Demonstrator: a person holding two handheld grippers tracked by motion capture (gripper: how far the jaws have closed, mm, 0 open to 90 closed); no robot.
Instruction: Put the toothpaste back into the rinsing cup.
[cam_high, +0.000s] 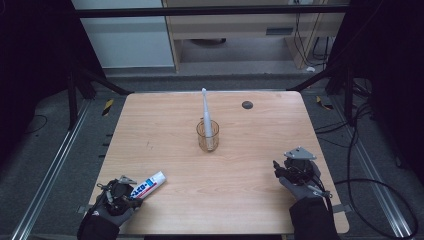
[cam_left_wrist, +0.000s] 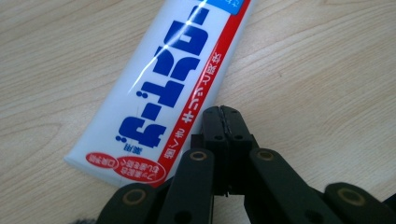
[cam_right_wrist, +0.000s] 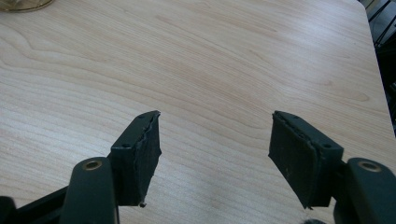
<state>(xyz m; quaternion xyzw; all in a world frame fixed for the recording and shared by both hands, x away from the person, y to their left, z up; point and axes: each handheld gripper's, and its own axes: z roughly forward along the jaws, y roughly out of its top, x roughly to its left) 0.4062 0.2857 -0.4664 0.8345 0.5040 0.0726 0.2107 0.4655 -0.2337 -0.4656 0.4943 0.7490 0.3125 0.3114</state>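
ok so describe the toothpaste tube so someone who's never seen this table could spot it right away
On the wooden table, look to the near left corner, beside the left claw. The toothpaste tube lies flat there: white, with a red stripe and bold blue lettering. The toothbrush stands upright in a glass cup mid-table.

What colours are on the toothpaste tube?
The toothpaste tube is white with blue letters and a red stripe, clearest in the left gripper view.

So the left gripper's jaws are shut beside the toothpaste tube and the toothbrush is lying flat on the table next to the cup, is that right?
Not quite. The toothbrush stands upright in the cup, as the high view shows. The rest holds: the left gripper has its jaws shut beside the toothpaste tube.
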